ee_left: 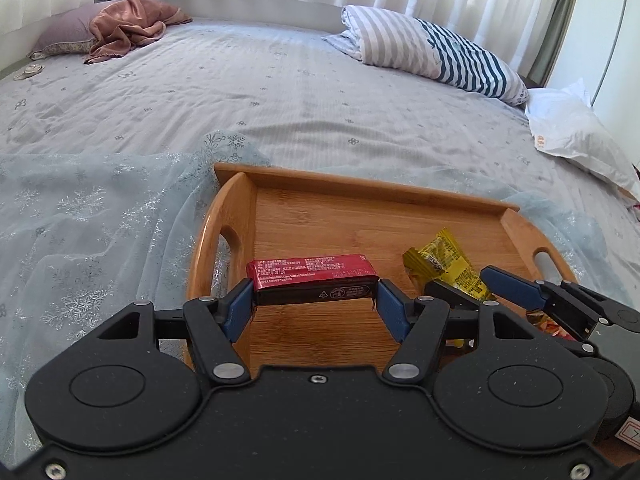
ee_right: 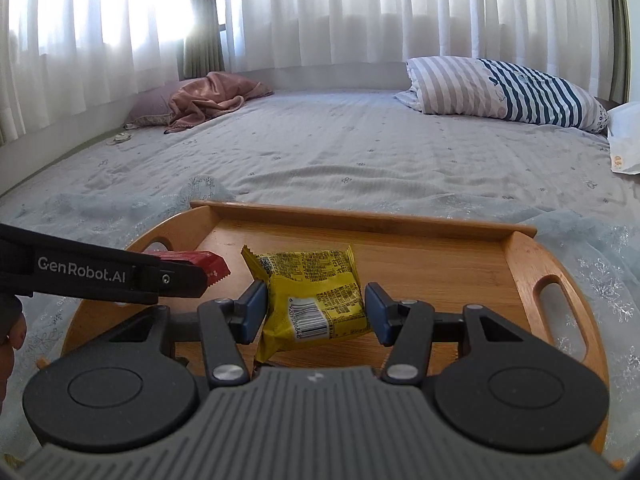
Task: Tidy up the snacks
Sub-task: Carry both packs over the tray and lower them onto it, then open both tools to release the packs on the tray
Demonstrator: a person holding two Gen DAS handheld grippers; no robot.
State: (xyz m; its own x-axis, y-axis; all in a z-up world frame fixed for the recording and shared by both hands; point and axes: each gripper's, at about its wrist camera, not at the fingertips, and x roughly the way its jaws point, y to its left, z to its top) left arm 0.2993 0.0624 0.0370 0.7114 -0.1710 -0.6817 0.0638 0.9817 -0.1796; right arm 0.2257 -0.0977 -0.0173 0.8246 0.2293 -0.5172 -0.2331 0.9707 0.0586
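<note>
Both tongs loaded, hanging over the wooden tray on the bed.

Left tongs (ee_left: pixel 316 300) clamp a red snack bar (ee_left: pixel 312 276) by its two short ends, so the bar's long axis runs crosswise between the pads, parallel to the tray's (ee_left: pixel 360 184) far wall. Right tongs (ee_right: pixel 316 308) pinch a yellow snack packet (ee_right: pixel 316 300) at its sides; the packet's length points forward, crimped end toward the far wall. Each snack sits over the tray floor, bar nearer the tray's left handle edge, packet about mid-tray, just right of the bar. Whether either touches the wood, cannot tell. Tray lies on a pale gauzy cloth (ee_left: pixel 100 216) at the bed's near edge. My read: placing comes next; the left has open floor beneath, while the two sets of tongs sit close, so spacing sideways matters.
</note>
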